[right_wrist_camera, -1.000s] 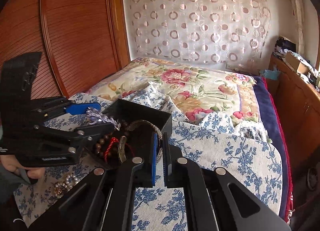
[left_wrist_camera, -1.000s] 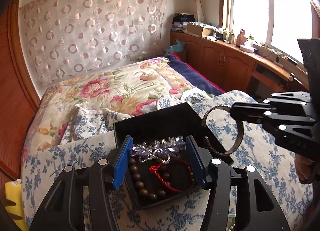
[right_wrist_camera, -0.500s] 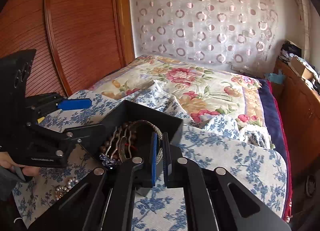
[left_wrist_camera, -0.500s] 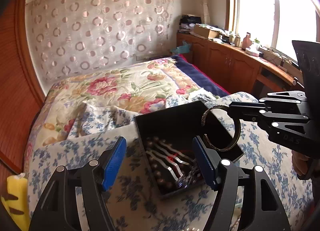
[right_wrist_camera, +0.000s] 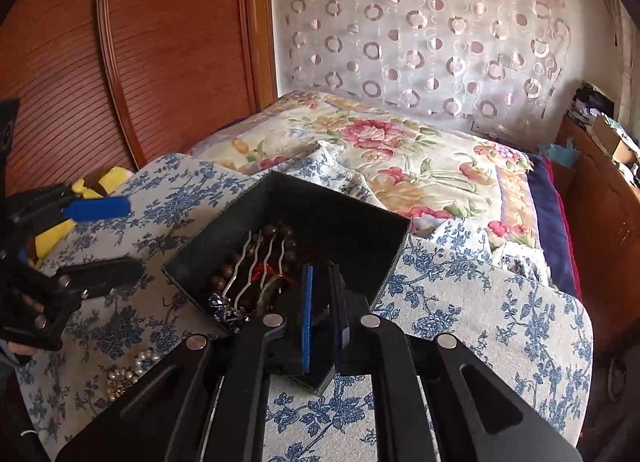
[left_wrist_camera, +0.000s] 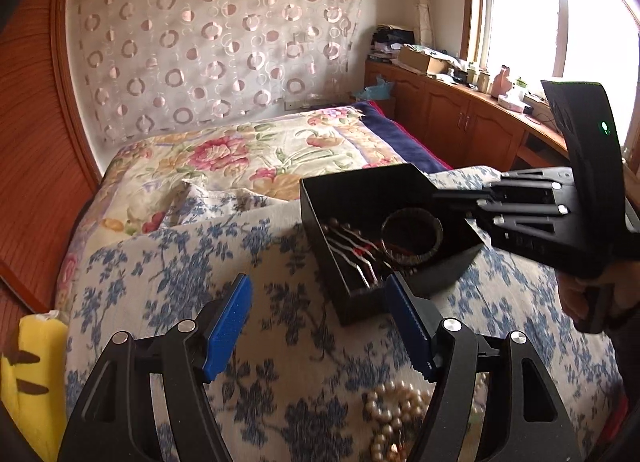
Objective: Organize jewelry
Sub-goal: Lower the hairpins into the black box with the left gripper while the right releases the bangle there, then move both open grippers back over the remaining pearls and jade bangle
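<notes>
A black jewelry box point(left_wrist_camera: 362, 185) sits on the blue-flowered cloth and holds brown beads, a silver hair comb point(left_wrist_camera: 352, 252) and a red cord. A metal bangle point(left_wrist_camera: 412, 236) lies inside the box. My right gripper point(left_wrist_camera: 442, 197) reaches over the box's right side. In the right wrist view the right gripper point(right_wrist_camera: 323, 310) stands slightly apart with nothing between the pads, above the box point(right_wrist_camera: 340, 221) and its beads point(right_wrist_camera: 224, 274). My left gripper point(left_wrist_camera: 320, 326) is open and empty, in front of the box. A pearl necklace point(left_wrist_camera: 390, 418) lies on the cloth just under it.
The pearl necklace also shows in the right wrist view point(right_wrist_camera: 128, 372) by the left gripper point(right_wrist_camera: 96, 238). A yellow plush toy point(left_wrist_camera: 34, 366) sits at the bed's left edge. A floral quilt point(left_wrist_camera: 248, 153) lies behind the box; wooden cabinets point(left_wrist_camera: 460, 121) stand right.
The right gripper lowered the bangle into the box and let go of it. The left gripper pulled back and left, away from the box, over the pearl necklace.
</notes>
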